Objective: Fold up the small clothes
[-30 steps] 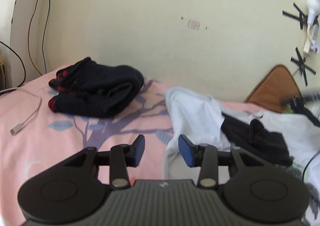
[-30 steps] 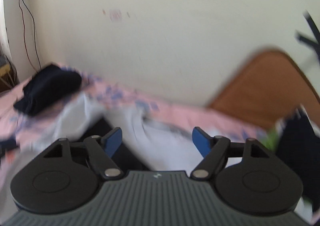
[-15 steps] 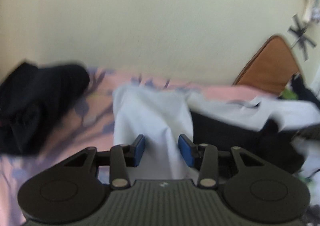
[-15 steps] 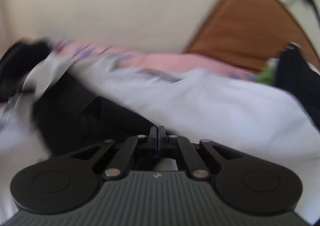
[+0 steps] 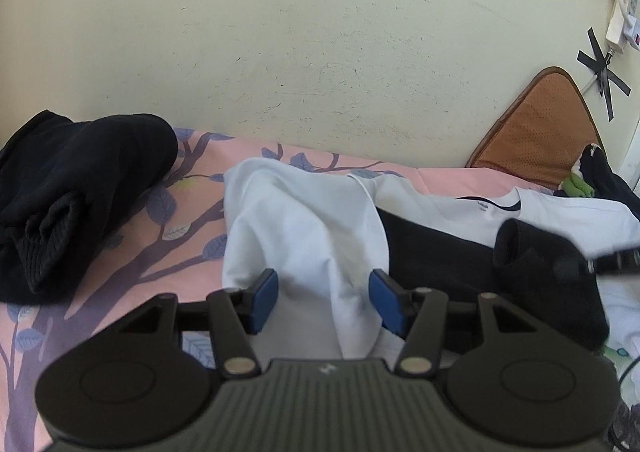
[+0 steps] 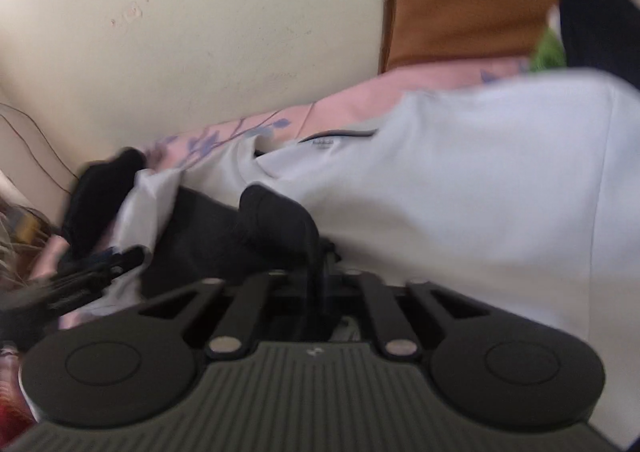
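Observation:
A white T-shirt [image 5: 304, 228] lies crumpled on the pink bed sheet [image 5: 160, 272], with a small black garment [image 5: 440, 264] on top of it. My left gripper [image 5: 325, 300] hovers low over the shirt. A raised fold of the shirt stands between its blue pads [image 5: 264, 298], which do not press on it, and its jaws are opening. My right gripper [image 6: 319, 260] is shut on the black garment [image 6: 276, 219], which bunches up over its fingertips. In the left wrist view the right gripper [image 5: 592, 266] reaches in from the right edge. The white T-shirt [image 6: 460, 191] fills the right wrist view.
A folded black sweater [image 5: 80, 191] sits on the sheet at the left. A brown cushion [image 5: 536, 131] leans against the cream wall at the back right, with dark and green items [image 5: 576, 183] beside it. A power strip [image 5: 624, 11] hangs on the wall.
The left gripper swung right from the black sweater to over the white shirt, and its jaws widened. The right gripper went from wide open to shut, rolled, and the black garment now bunches at its tips.

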`<state>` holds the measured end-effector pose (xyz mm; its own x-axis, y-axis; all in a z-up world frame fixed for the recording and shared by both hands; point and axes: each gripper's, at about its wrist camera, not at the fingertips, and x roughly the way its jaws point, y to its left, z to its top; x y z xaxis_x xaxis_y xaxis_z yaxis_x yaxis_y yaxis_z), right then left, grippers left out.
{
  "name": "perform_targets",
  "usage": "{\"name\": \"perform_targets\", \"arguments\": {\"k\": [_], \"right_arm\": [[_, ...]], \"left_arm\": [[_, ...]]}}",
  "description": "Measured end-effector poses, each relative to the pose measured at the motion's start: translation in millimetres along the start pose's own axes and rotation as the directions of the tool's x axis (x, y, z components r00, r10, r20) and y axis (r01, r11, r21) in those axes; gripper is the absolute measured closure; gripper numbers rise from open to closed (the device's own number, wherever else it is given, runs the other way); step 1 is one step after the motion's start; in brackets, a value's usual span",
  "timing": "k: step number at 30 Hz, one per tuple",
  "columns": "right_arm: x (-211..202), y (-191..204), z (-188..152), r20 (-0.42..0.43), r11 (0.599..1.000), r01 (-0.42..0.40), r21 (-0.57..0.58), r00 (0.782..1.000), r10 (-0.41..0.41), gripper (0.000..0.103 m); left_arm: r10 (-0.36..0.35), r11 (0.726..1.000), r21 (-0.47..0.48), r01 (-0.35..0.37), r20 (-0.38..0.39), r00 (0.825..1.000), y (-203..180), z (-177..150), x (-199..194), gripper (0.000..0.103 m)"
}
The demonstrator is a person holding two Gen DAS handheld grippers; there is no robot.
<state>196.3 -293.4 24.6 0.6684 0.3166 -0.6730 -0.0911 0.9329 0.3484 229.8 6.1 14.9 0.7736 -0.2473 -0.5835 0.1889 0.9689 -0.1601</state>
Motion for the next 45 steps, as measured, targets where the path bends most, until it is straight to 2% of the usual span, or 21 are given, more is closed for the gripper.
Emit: {"name": "perform_targets", "arguments": {"k": [3,5,7,8,9,10,11,15,18,21,25,26,30,32,33,34,36,37,40,43,45], "right_arm": [[-9.7,7.1,15.0,0.151,0.985,0.154,-0.082,0.978,-0.141,0.097],[-4.5,-0.8,21.9,0.143,0.978,0.198,-0.072,0.972,-0.186,0.094],[6.7,-19.0,21.2,0.022,0.985,0.173,-0.013,0.985,-0.173,0.086],[0.5,-24.4,17.9,0.027,0.989,0.146,0.01,0.989,-0.146,0.086],[-12.1,-28.8,15.0,0.034,0.99,0.134,0.036,0.99,-0.135,0.076],[-28.4,-30.2,10.2,0.048,0.99,0.13,0.062,0.99,-0.133,0.058],[-50.3,-35.0,4.1,0.086,0.99,0.113,0.088,0.989,-0.12,0.052],[-147.9,-73.6,-38.1,0.258,0.966,0.048,0.253,0.959,-0.115,0.049],[-212.7,-118.0,-81.5,0.325,0.906,0.046,0.42,0.925,-0.198,0.049],[-258.8,-158.6,-130.1,0.34,0.791,0.039,0.61,0.89,-0.305,0.047],[-257.7,-191.0,-160.5,0.279,0.642,0.03,0.766,0.884,-0.374,0.043],[-252.9,-195.9,-162.5,0.28,0.623,0.019,0.782,0.882,-0.378,0.041],[-237.1,-208.5,-151.9,0.341,0.609,-0.012,0.793,0.837,-0.428,0.041],[-233.2,-217.8,-143.0,0.337,0.615,0.036,0.787,0.811,-0.478,0.054],[-228.9,-221.0,-134.8,0.303,0.615,0.103,0.782,0.8,-0.518,0.084],[-225.6,-224.2,-129.3,0.271,0.616,0.166,0.77,0.789,-0.551,0.095],[-229.7,-217.6,-121.4,0.293,0.634,0.181,0.752,0.769,-0.568,0.095],[-235.1,-203.1,-114.1,0.331,0.666,0.181,0.724,0.755,-0.566,0.095],[-248.8,-137.7,-76.8,0.473,0.814,0.215,0.54,0.722,-0.505,0.095],[-246.4,-50.6,-34.2,0.593,0.938,0.211,0.274,0.731,-0.337,0.095],[-225.2,6.0,-10.1,0.616,0.972,0.219,0.085,0.755,-0.224,0.094]], "left_arm": [[0.001,1.0,0.008,-0.001,-0.003,1.0,-1.5,0.4,2.4,0.049],[0.006,1.0,0.019,-0.006,-0.006,1.0,-3.5,0.2,3.1,0.048],[0.002,1.0,0.026,-0.002,-0.008,1.0,-4.1,0.2,3.0,0.046],[-0.002,1.0,0.023,0.002,-0.008,1.0,-3.8,0.3,3.1,0.045],[-0.008,1.0,0.02,0.008,-0.008,1.0,-2.9,0.3,3.0,0.044],[-0.015,1.0,0.016,0.015,-0.009,1.0,-2.2,0.4,3.0,0.042],[-0.021,1.0,0.012,0.021,-0.009,1.0,-1.2,0.5,3.1,0.041],[-0.019,1.0,0.016,0.019,-0.007,1.0,-2.8,-0.5,1.7,0.038],[-0.01,1.0,0.022,0.01,-0.004,1.0,-5.2,-1.3,0.9,0.035],[-0.005,1.0,0.021,0.005,-0.002,1.0,-5.4,-1.7,0.1,0.034],[-0.004,1.0,0.018,0.004,0.003,1.0,-3.6,-2.0,-1.1,0.034],[-0.003,1.0,0.014,0.003,0.006,1.0,-3.3,-2.1,-1.9,0.034],[-0.012,1.0,-0.009,0.012,0.013,1.0,1.4,-1.8,-3.1,0.034],[-0.017,1.0,-0.019,0.017,0.013,1.0,2.9,-1.8,-3.1,0.034],[-0.019,1.0,-0.02,0.019,0.013,1.0,3.4,-1.9,-3.1,0.034],[-0.019,1.0,-0.021,0.02,0.013,1.0,3.3,-2.0,-3.2,0.034],[-0.018,1.0,-0.02,0.018,0.015,1.0,1.9,-1.9,-3.0,0.034],[-0.018,1.0,-0.019,0.019,0.016,1.0,1.8,-1.9,-3.0,0.034],[-0.03,0.999,-0.022,0.031,0.034,0.999,1.9,-1.5,-6.4,0.033],[-0.087,0.994,-0.06,0.091,0.062,0.994,7.3,0.1,-15.8,0.033],[-0.152,0.98,-0.113,0.161,0.085,0.985,15.7,2.9,-23.4,0.033]]}}
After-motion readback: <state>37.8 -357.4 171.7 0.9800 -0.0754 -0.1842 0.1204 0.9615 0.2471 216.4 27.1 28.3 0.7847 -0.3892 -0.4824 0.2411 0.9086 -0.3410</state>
